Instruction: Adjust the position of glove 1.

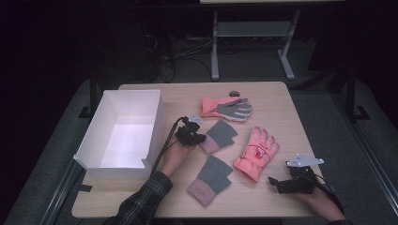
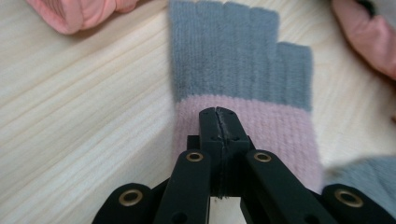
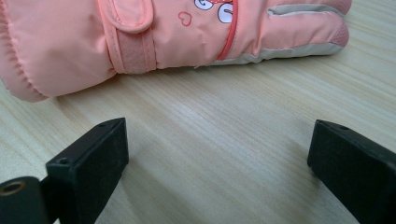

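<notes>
A grey knit fingerless glove with a pink cuff (image 1: 219,135) (image 2: 238,70) lies flat at the table's middle. My left gripper (image 1: 202,138) (image 2: 218,114) is shut, its tips pressed together over that pink cuff, and no fabric shows between them. A second knit glove (image 1: 211,177) (image 2: 369,182) lies nearer the front edge. A pink ski glove (image 1: 256,152) (image 3: 154,37) rests to the right. My right gripper (image 1: 274,183) (image 3: 219,144) stands open just short of its cuff, with bare table between the jaws. Another pink glove with a grey palm (image 1: 227,108) lies at the back.
A white open box (image 1: 123,133) stands at the table's left, close beside my left hand. The pale wood table (image 1: 277,103) ends near my right hand at the front right. Beyond it, a dark floor holds cables and a metal desk frame (image 1: 253,33).
</notes>
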`<state>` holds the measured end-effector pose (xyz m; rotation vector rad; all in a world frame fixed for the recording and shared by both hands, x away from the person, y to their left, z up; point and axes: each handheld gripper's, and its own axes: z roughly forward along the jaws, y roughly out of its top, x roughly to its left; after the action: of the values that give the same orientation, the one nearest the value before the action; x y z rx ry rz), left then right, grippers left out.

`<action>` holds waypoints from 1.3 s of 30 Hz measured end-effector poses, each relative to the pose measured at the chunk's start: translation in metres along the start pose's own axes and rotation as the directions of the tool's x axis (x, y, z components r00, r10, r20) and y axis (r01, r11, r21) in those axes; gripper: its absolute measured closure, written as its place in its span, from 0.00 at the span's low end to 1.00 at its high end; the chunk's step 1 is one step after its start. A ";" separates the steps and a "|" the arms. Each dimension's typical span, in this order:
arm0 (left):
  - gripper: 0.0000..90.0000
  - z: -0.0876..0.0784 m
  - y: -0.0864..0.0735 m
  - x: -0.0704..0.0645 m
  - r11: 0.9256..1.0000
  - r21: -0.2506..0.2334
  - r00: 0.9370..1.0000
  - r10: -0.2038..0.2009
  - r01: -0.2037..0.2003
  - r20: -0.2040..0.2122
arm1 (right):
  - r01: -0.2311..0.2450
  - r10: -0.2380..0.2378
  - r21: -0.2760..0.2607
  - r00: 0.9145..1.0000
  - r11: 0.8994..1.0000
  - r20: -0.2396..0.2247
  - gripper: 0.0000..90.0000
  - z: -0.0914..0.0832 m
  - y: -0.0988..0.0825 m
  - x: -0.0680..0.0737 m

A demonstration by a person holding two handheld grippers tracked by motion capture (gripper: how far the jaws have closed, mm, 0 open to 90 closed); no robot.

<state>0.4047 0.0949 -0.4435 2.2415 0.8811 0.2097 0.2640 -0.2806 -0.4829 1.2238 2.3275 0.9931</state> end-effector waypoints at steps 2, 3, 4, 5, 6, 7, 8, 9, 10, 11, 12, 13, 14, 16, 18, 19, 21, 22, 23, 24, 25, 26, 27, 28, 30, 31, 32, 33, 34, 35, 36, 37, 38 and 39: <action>1.00 -0.010 -0.001 -0.009 1.000 0.000 1.000 0.010 -0.010 0.028 | 0.000 0.000 0.000 1.000 1.000 0.000 0.05 0.000 0.000 0.000; 1.00 -0.010 -0.001 -0.009 1.000 0.000 1.000 0.010 -0.010 0.028 | -0.001 0.001 0.000 1.000 1.000 0.000 0.05 0.000 0.000 0.000; 1.00 -0.017 -0.006 -0.021 0.999 0.019 0.998 0.047 -0.048 0.046 | -0.001 0.001 0.000 1.000 1.000 0.000 0.05 0.000 0.000 0.000; 1.00 -0.019 -0.010 -0.026 0.997 0.036 0.996 0.063 -0.065 0.059 | 0.000 0.000 0.000 1.000 1.000 0.000 0.05 0.000 0.000 0.000; 1.00 -0.020 -0.013 -0.031 0.995 0.051 0.994 0.080 -0.084 0.072 | 0.000 0.000 0.000 1.000 1.000 0.000 0.05 0.000 0.000 0.000; 1.00 -0.020 -0.013 -0.031 0.995 0.051 0.994 0.080 -0.084 0.072 | -0.001 0.001 0.000 1.000 1.000 0.000 0.05 0.000 0.000 0.000; 1.00 -0.019 -0.019 -0.039 0.990 0.084 0.990 0.101 -0.110 0.096 | 0.000 0.000 0.000 1.000 1.000 0.000 0.05 0.000 0.000 0.000; 1.00 -0.017 -0.022 -0.043 0.989 0.089 0.989 0.110 -0.119 0.101 | 0.000 0.000 0.000 1.000 1.000 0.000 0.05 0.000 0.000 0.000; 1.00 -0.016 -0.024 -0.046 0.987 0.097 0.987 0.114 -0.126 0.114 | 0.001 -0.001 0.000 1.000 1.000 0.001 0.05 0.000 0.000 0.000; 1.00 -0.016 -0.024 -0.046 0.987 0.097 0.987 0.114 -0.126 0.114 | 0.001 -0.001 0.000 1.000 1.000 0.001 0.05 0.000 0.000 0.000; 1.00 -0.011 -0.026 -0.052 0.984 0.110 0.984 0.124 -0.138 0.126 | 0.002 -0.002 -0.001 1.000 1.000 0.001 0.05 0.000 0.000 0.000; 1.00 -0.009 -0.026 -0.054 0.984 0.113 0.983 0.125 -0.140 0.134 | 0.000 0.000 0.000 1.000 1.000 0.001 0.05 0.000 0.000 0.000; 1.00 -0.007 -0.026 -0.056 0.982 0.115 0.981 0.132 -0.149 0.144 | 0.001 -0.001 0.000 1.000 1.000 0.001 0.05 0.000 0.000 0.000; 1.00 -0.006 -0.026 -0.058 0.980 0.119 0.978 0.141 -0.160 0.155 | 0.000 0.000 0.000 1.000 1.000 0.001 0.05 0.000 0.000 0.000; 1.00 -0.002 -0.025 -0.064 0.980 0.115 0.974 0.144 -0.165 0.174 | 0.000 0.000 0.000 1.000 1.000 0.001 0.05 0.000 0.000 0.000; 1.00 -0.001 -0.025 -0.065 0.980 0.112 0.972 0.145 -0.167 0.185 | 0.000 0.000 0.000 1.000 1.000 0.001 0.05 0.000 0.000 0.000; 1.00 0.000 -0.024 -0.067 0.977 0.117 0.969 0.152 -0.177 0.194 | 0.000 0.000 0.000 1.000 1.000 0.001 0.05 0.000 0.000 0.000; 1.00 0.002 -0.024 -0.068 0.979 0.110 0.968 0.149 -0.174 0.202 | 0.000 0.000 0.000 1.000 1.000 0.000 0.05 0.000 0.000 0.000; 1.00 0.003 -0.024 -0.070 0.982 0.104 0.968 0.135 -0.160 0.212 | 0.000 0.000 0.000 1.000 1.000 0.001 0.05 0.000 0.000 0.000; 1.00 0.004 -0.023 -0.072 0.983 0.101 0.968 0.132 -0.156 0.215 | 0.000 0.000 0.000 1.000 1.000 0.001 0.05 0.000 0.000 0.000; 1.00 0.004 -0.023 -0.072 0.983 0.101 0.968 0.132 -0.156 0.215 | 0.000 0.000 0.000 1.000 1.000 0.001 0.05 0.000 0.000 0.000; 1.00 0.005 -0.021 -0.075 0.982 0.100 0.967 0.138 -0.162 0.216 | 0.000 0.000 0.000 1.000 1.000 0.001 0.05 0.000 0.000 0.000; 1.00 0.005 -0.020 -0.075 0.980 0.098 0.965 0.147 -0.171 0.218 | 0.000 0.000 0.000 1.000 1.000 0.001 0.05 0.000 0.000 0.000; 1.00 0.004 -0.017 -0.075 0.979 0.097 0.964 0.157 -0.181 0.216 | 0.000 0.000 0.000 1.000 1.000 0.001 0.05 0.000 0.000 0.000; 1.00 0.002 -0.010 -0.073 0.979 0.082 0.966 0.168 -0.187 0.197 | 0.000 0.000 0.000 1.000 1.000 0.001 0.05 0.000 0.000 0.000; 1.00 0.001 -0.006 -0.070 0.979 0.076 0.967 0.171 -0.188 0.189 | 0.000 0.000 0.000 1.000 1.000 0.001 0.05 0.000 0.000 0.000; 1.00 0.001 -0.002 -0.067 0.980 0.072 0.969 0.173 -0.188 0.179 | 0.000 0.000 0.000 1.000 1.000 0.001 0.05 0.000 0.000 0.000; 1.00 0.001 0.002 -0.064 0.980 0.070 0.971 0.173 -0.187 0.167 | 0.001 -0.001 0.000 1.000 1.000 0.001 0.05 0.000 0.000 0.000; 1.00 0.001 0.002 -0.064 0.980 0.070 0.971 0.173 -0.187 0.167 | 0.001 -0.001 0.000 1.000 1.000 0.001 0.05 0.000 0.000 0.000; 0.99 0.001 0.008 -0.056 0.984 0.058 0.977 0.159 -0.169 0.143 | 0.002 -0.002 0.000 1.000 1.000 0.001 0.05 0.000 0.000 0.000; 0.99 0.002 0.011 -0.051 0.985 0.059 0.980 0.152 -0.161 0.132 | 0.001 -0.001 0.001 1.000 1.000 0.001 0.05 0.000 0.000 0.000; 0.95 0.003 0.014 -0.047 0.984 0.069 0.981 0.157 -0.165 0.116 | 0.003 -0.003 0.000 1.000 1.000 0.001 0.05 0.000 0.000 0.000; 0.93 0.005 0.017 -0.042 0.984 0.067 0.983 0.155 -0.162 0.101 | 0.003 -0.003 0.000 1.000 1.000 0.001 0.05 0.000 0.000 0.000; 0.91 0.005 0.017 -0.042 0.984 0.067 0.983 0.155 -0.162 0.101 | 0.003 -0.003 0.000 1.000 1.000 0.001 0.05 0.000 0.000 0.000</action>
<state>0.3835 0.0561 -0.4312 2.3732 0.6701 0.1436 0.2640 -0.2808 -0.4829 1.2203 2.3278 0.9910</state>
